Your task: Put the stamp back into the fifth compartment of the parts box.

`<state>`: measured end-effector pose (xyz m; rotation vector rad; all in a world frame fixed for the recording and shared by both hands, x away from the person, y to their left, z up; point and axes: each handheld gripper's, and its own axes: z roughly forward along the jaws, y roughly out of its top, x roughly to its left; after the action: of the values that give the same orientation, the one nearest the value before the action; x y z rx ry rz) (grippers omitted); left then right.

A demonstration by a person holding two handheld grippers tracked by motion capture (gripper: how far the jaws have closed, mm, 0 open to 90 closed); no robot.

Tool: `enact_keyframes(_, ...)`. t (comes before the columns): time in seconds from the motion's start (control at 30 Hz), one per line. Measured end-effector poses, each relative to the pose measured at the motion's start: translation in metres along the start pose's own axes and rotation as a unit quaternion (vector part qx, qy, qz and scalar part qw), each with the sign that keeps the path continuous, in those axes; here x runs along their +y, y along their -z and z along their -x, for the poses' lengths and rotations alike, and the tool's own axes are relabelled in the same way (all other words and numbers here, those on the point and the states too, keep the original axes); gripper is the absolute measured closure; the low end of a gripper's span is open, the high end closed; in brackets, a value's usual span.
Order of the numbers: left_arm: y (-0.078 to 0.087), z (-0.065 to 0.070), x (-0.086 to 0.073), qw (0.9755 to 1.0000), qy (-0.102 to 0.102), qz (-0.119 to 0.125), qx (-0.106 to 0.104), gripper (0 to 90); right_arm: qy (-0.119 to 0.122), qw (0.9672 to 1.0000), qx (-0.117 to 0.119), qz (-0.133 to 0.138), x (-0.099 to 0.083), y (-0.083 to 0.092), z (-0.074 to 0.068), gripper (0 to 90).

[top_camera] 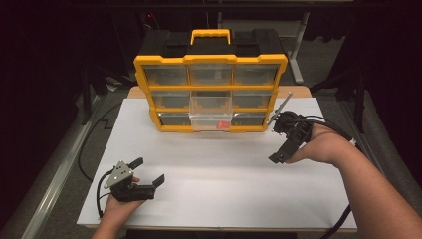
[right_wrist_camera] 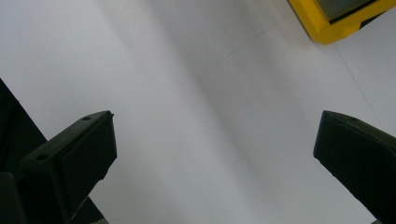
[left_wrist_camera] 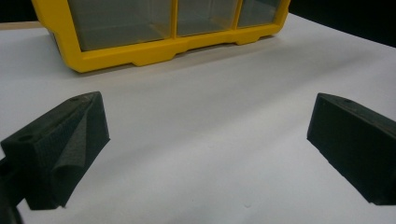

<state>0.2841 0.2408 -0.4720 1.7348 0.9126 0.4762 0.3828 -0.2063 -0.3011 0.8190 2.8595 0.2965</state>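
White table [top_camera: 219, 189] — organizer [top_camera: 211, 94] beyond both spread tools.

The white tabletop [top_camera: 214, 174] lies bare between both hand-held grippers; at its far edge the yellow drawer cabinet [top_camera: 210, 92], one drawer [top_camera: 211, 118] pulled out, blocks passage.

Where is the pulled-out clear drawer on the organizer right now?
In the high view, the clear drawer sticks out of the middle column at the bottom front of the yellow organizer, at the white table's far edge.
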Motion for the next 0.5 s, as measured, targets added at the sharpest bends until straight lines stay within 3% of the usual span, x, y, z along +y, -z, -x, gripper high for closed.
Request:
enact_keyframes(0.17, 0.0, -0.001, 0.0, 1.0, 0.002, 0.0, 0.001, 0.1, -0.002, 0.9999, -0.008, -0.008, -0.005, -0.008, -0.001, 0.0)
enact_keyframes(0.5, -0.001, 0.0, 0.0, 1.0, 0.0, -0.002, 0.001, 0.1, -0.01, 0.9996, -0.01, -0.024, -0.015, -0.043, -0.005, 0.0)
